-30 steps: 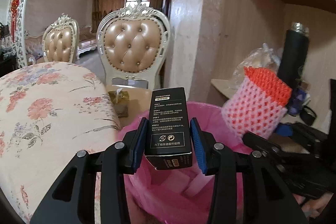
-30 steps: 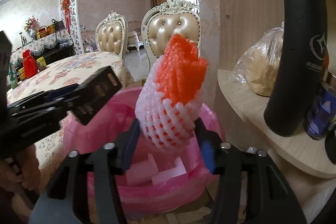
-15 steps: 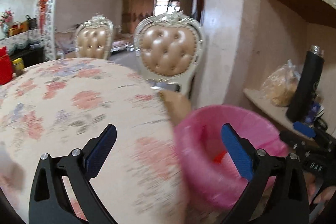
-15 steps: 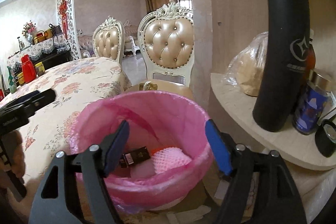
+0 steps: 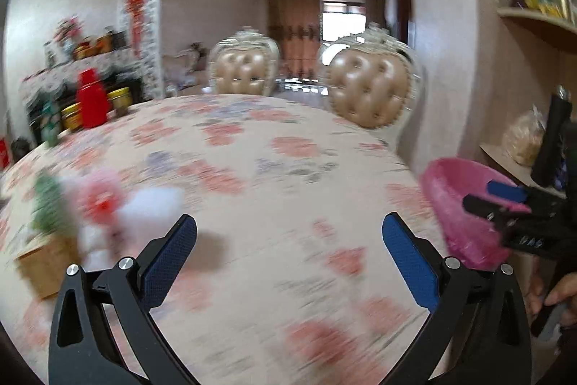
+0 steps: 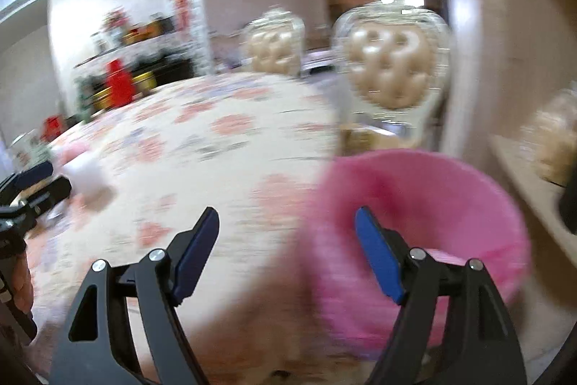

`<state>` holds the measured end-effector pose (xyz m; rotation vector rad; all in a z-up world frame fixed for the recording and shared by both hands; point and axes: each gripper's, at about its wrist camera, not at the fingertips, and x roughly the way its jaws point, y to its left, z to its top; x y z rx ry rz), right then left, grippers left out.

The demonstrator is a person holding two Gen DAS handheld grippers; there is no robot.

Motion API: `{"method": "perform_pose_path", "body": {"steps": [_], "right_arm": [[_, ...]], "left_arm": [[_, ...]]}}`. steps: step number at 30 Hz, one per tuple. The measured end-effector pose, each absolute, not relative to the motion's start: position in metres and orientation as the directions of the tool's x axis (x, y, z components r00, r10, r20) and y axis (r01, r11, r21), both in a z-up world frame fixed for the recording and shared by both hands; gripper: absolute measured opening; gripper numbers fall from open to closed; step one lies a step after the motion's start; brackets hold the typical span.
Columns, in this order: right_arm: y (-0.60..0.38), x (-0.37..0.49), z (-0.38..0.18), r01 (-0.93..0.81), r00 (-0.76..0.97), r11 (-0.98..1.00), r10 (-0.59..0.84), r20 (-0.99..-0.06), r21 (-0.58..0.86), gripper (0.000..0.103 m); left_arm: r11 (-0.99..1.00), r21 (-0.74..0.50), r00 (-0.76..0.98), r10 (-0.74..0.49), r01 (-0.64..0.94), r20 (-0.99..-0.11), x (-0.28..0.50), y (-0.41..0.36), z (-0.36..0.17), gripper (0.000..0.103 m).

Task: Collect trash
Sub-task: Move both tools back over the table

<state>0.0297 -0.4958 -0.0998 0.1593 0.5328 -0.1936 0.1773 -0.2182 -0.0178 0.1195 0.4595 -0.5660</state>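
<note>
Left tongs (image 5: 288,255) gaping wide, nothing between the blue pads, hanging over the desk (image 5: 274,183). Its jaws have just been opening, and are empty now. Right tongs (image 6: 286,248) also spread apart and empty, jaws opened a little further too; one pad sits over the desk edge, the other in front of the pink plastic-lined trash bin (image 6: 425,215).

Progress: both tongs carry nothing, so I judge the drop-off step is finished and the next pick is coming up. Bin contents not visible in either view, too blurred. Left to collect, as far as shown: a blurry cluster at the left side of the desk, namely a white-and-pink foam net wrapper (image 5: 104,197), a white crumpled lump (image 5: 151,208) just beside it, something green (image 5: 48,204) and a tan cardboard box (image 5: 47,262). Which of these counts as trash I cannot tell. The left tongs points roughly toward that cluster, well apart from the bin at the far right of its view.

Surface: round desk under a cream cloth with pink floral print, otherwise bare in the middle. Room: two beige tufted chairs with ornate pale frames (image 5: 368,92) behind the desk, a sideboard with a red container (image 5: 92,103) and tins, a wooden wall shelf (image 5: 505,161) beside the bin holding a bagged item and a black flask. Heavy motion blur throughout.
</note>
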Motion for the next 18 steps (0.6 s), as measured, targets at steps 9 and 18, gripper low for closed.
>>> {"method": "perform_pose_path", "body": {"steps": [9, 18], "right_arm": [[-0.350, 0.109, -0.098, -0.132, 0.806, 0.981, 0.191, -0.560, 0.145, 0.076], [-0.235, 0.187, -0.105, -0.302, 0.703, 0.946, 0.305, -0.642, 0.119, 0.066]], "left_arm": [[0.983, 0.034, 0.895, -0.152, 0.183, -0.420, 0.176, -0.051, -0.013, 0.097], [0.988, -0.075, 0.875, 0.081, -0.132, -0.477, 0.210, 0.070, -0.029, 0.097]]}}
